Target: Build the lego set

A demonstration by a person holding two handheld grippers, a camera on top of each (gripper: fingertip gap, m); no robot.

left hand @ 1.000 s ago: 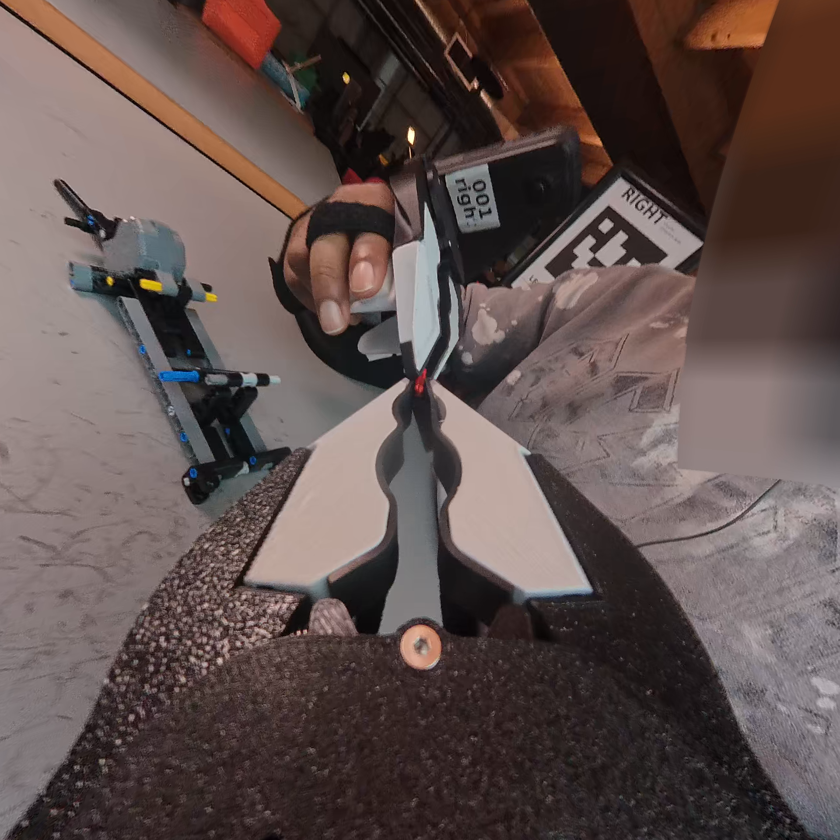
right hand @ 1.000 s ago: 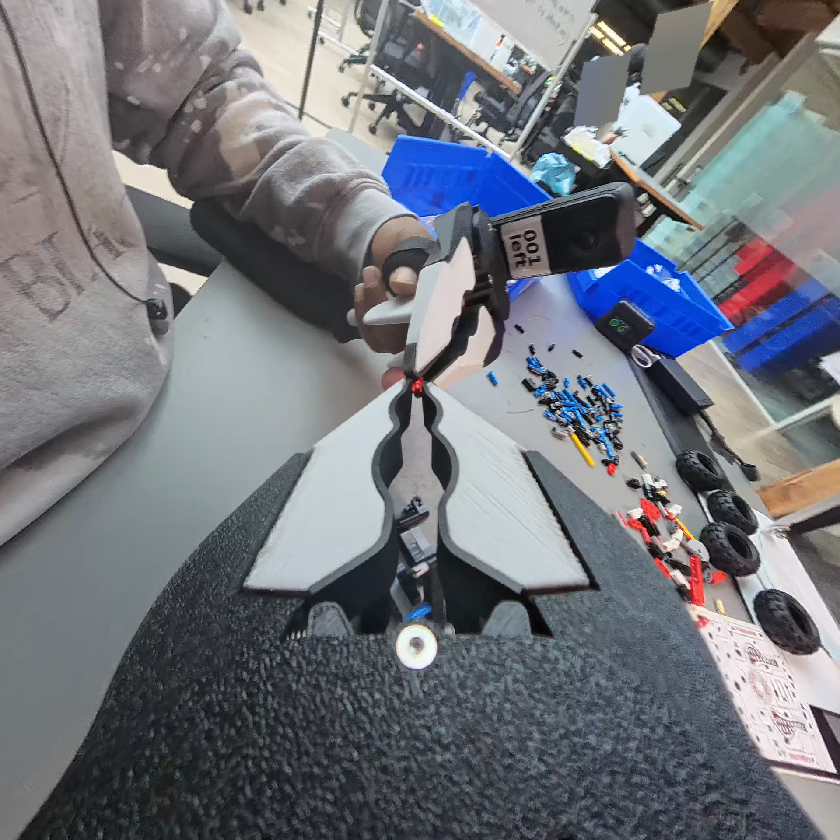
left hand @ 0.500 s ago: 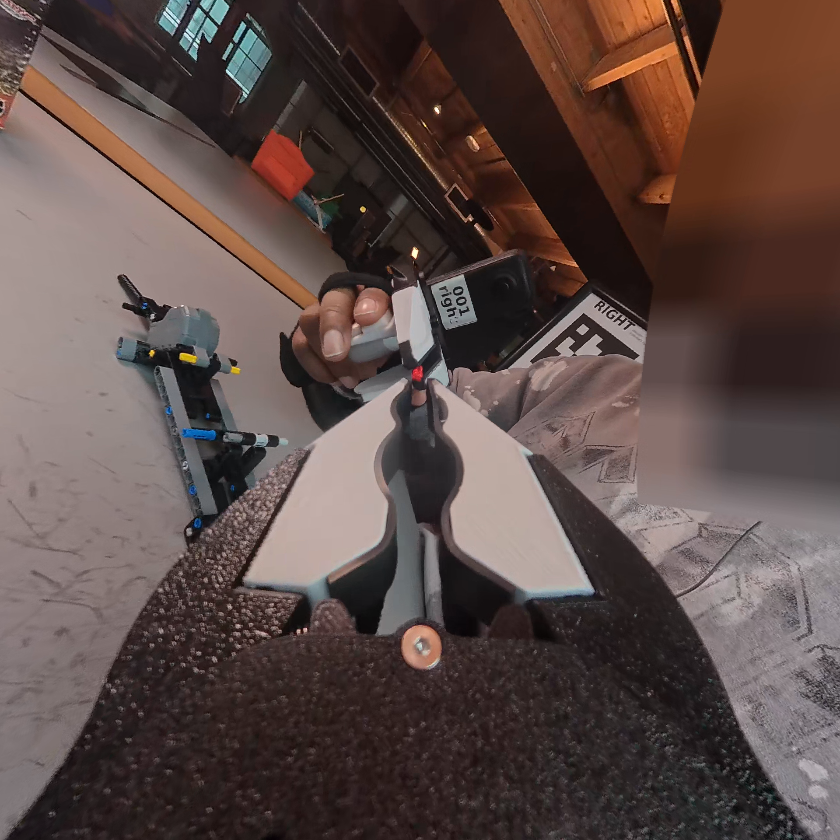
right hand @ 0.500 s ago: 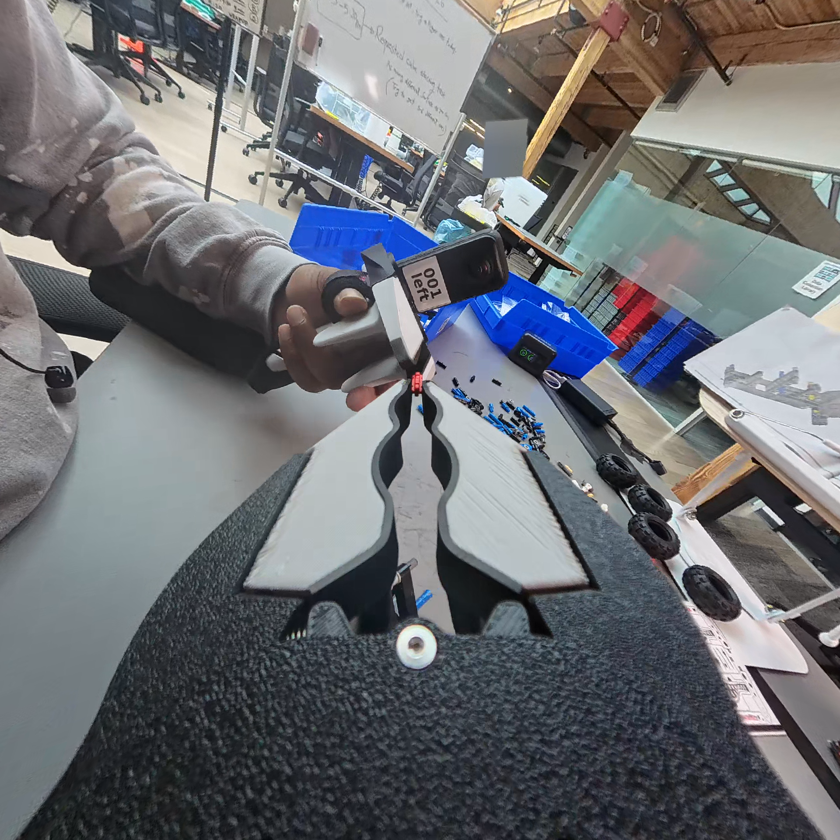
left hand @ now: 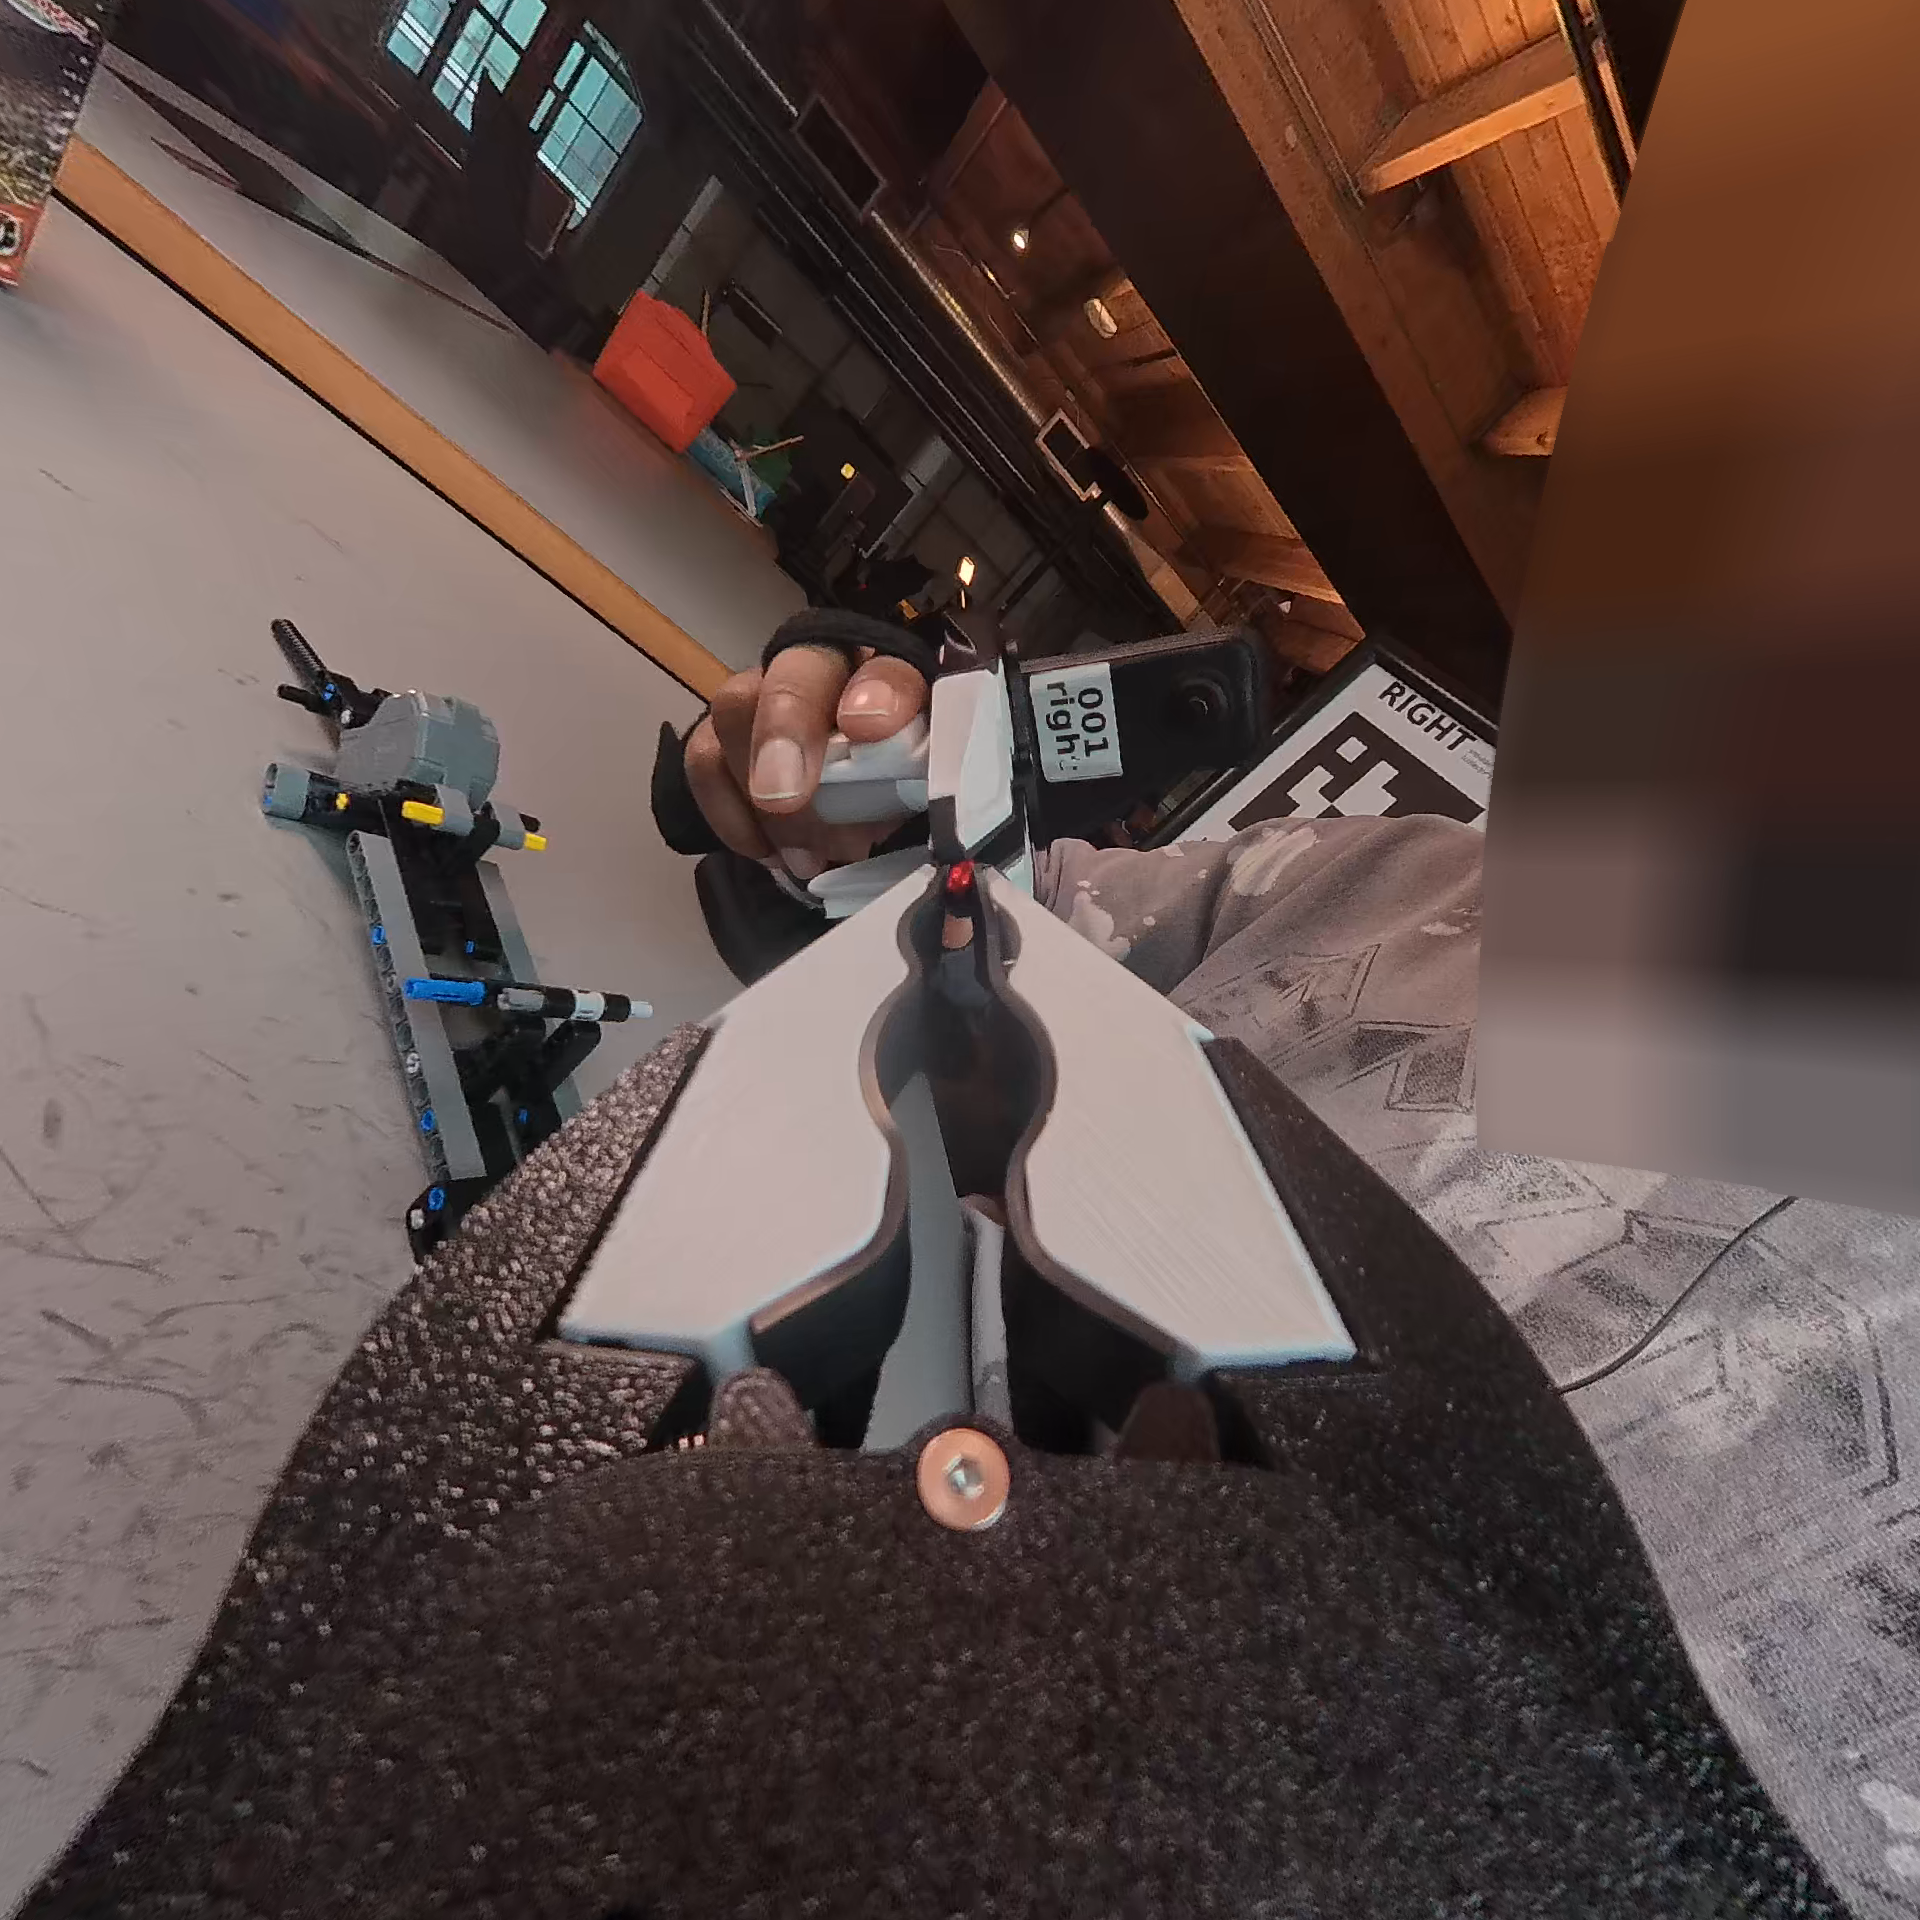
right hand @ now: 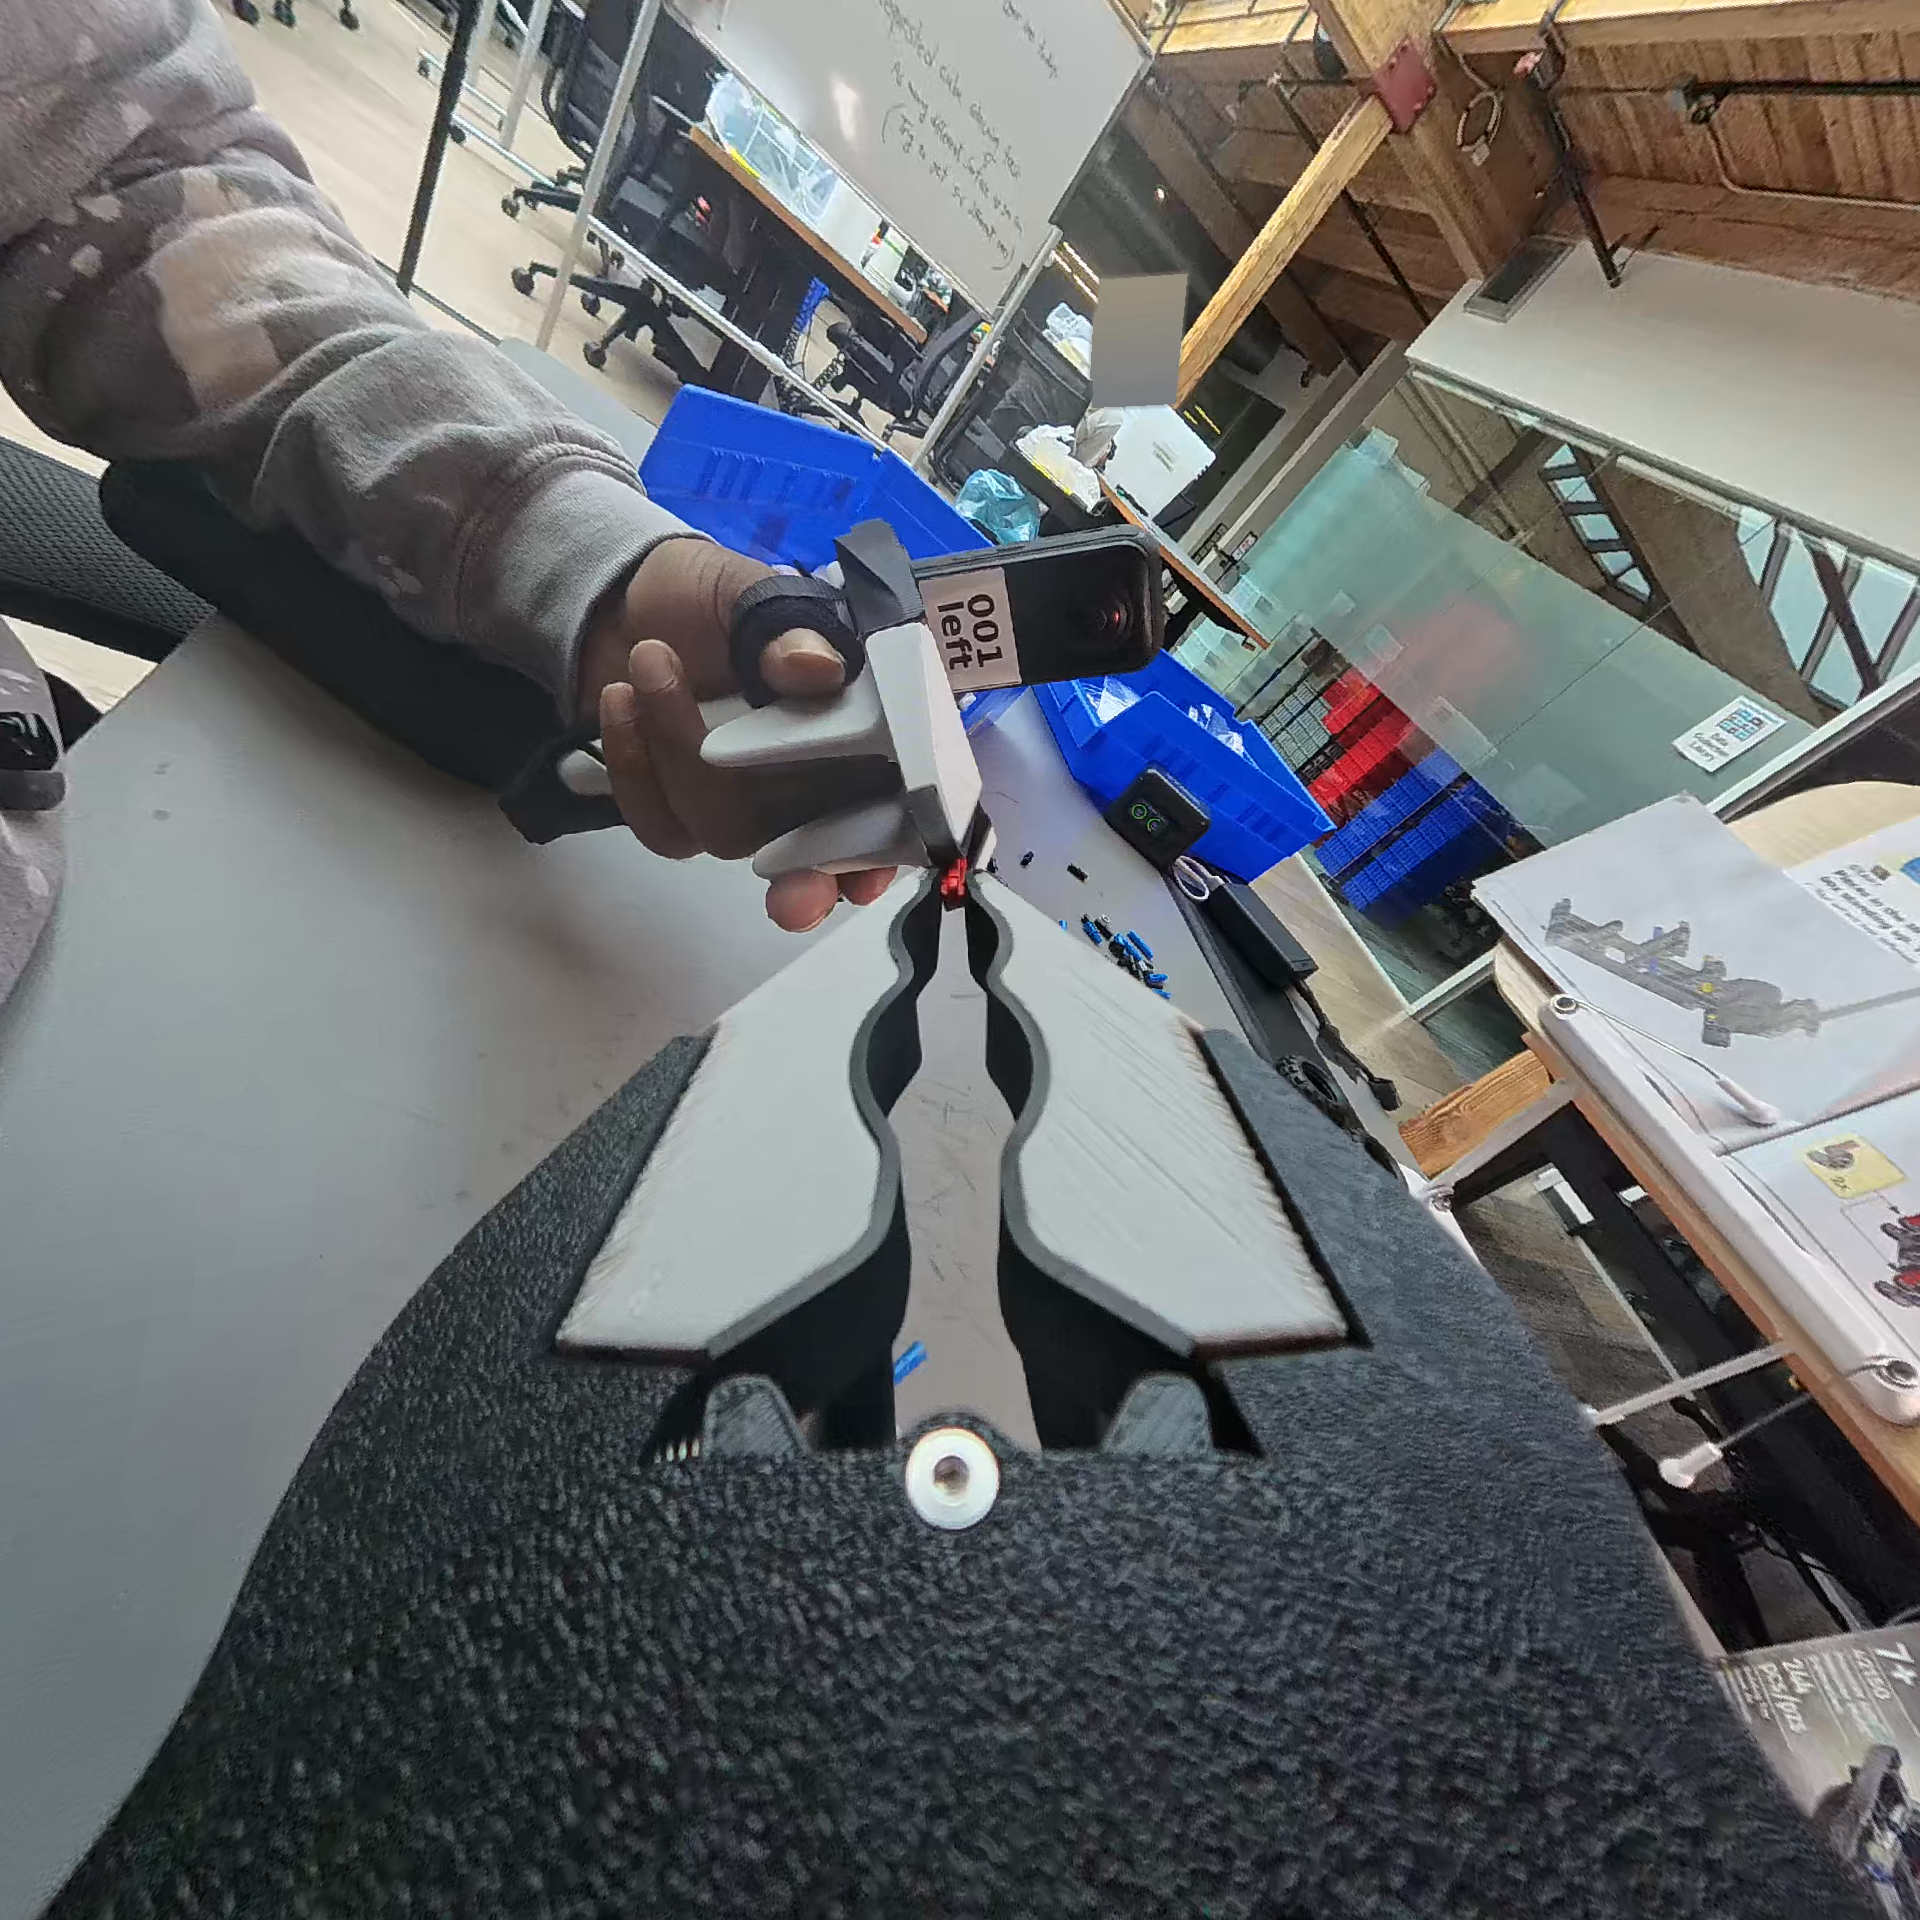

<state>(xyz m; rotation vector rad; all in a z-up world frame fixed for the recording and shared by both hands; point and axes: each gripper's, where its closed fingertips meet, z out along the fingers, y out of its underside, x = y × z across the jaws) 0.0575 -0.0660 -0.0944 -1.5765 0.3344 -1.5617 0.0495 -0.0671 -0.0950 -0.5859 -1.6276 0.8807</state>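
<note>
Red, a tiny plastic lego piece (right hand: 953, 881) sits pinched between the meeting tips of both tools: the left hand-held gripper (left hand: 958, 883) and the right hand-held gripper (right hand: 954, 896), each closed on it above the grey desk (right hand: 312, 1039). A grey-and-black lego chassis (left hand: 436, 935) lies near the desk's far edge.

The red piece (left hand: 961, 876) pinched where both gripper tips meet is too small to identify. The half-built model (left hand: 436, 914) has its near end hidden behind the left gripper's body. The loose parts (right hand: 1127, 951) on the table are too small to sort; the instruction sheets (right hand: 1766, 997) are cut off by the frame edge.
</note>
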